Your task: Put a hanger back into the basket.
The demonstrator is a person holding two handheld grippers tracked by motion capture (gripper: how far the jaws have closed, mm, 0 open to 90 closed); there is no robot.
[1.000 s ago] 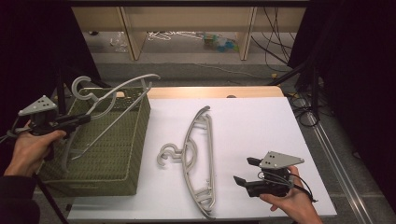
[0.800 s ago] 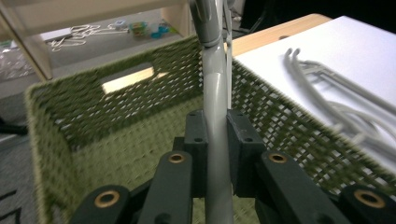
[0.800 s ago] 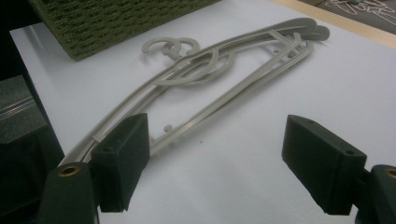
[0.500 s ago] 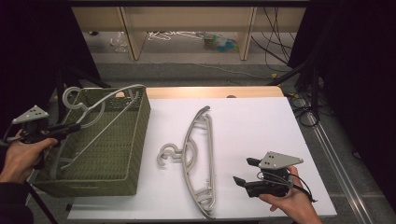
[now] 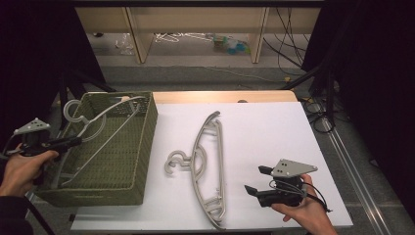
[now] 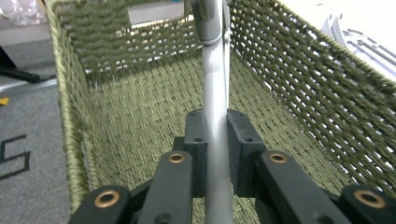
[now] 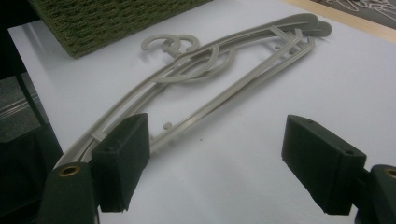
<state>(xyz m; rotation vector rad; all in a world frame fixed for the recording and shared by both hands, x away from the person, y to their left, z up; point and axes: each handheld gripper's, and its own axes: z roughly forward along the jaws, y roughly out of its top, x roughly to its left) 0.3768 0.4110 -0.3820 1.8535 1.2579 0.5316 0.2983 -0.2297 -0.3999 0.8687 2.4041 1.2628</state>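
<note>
**Two hangers, one going into the basket**

One grey hanger [image 5: 98, 122] is being lowered into the green woven basket [image 5: 142, 147] at the frame's left, sitting deeper than a second ago, with the left gripper [image 6: 217, 154] clenched on its bar. The right gripper [image 5: 259, 183] is waiting released at lower right beside the stacked hangers [image 5: 208, 166] lying mid-frame on the table [image 5: 274, 132]

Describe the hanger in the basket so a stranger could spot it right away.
Start at the green woven basket at the table's left. A grey hanger leans inside it, gripped by the left gripper. Unlike the hangers lying flat on the white sheet, its hook pokes over the rim.
</note>
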